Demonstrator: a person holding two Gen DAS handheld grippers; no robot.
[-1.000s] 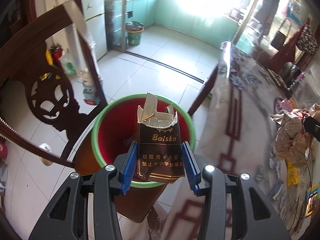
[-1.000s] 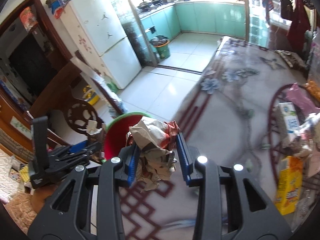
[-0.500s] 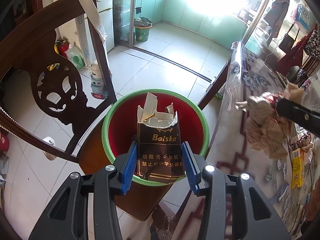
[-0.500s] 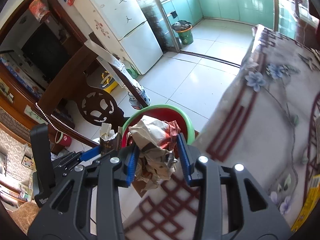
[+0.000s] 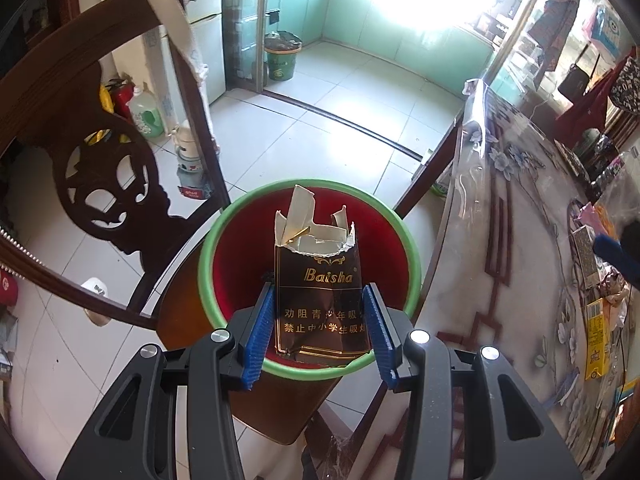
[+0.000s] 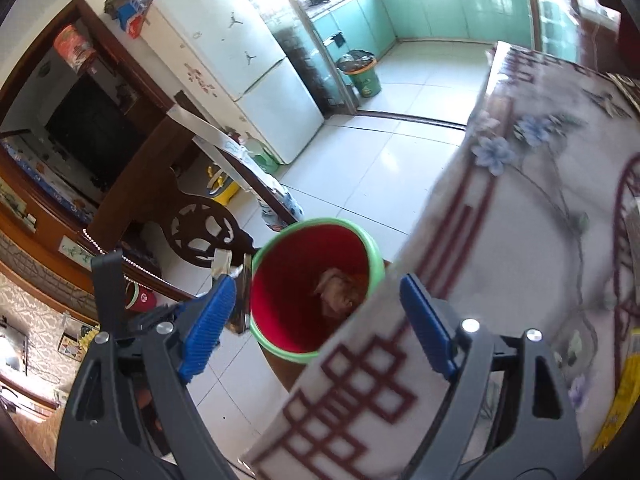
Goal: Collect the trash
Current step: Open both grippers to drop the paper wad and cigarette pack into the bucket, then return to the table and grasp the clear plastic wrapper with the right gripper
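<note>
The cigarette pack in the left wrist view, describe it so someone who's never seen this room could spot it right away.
Find the red bin with the green rim standing on the wooden chair beside the flowered table. Directly over it, the left gripper pinches the cigarette pack between blue pads. It is dark brown with gold "Baisha" lettering and a ragged, torn-open top.

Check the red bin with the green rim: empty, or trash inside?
Not empty. The right wrist view shows a crumpled brownish paper wad lying inside the red bin with the green rim, low against its inner wall.
</note>
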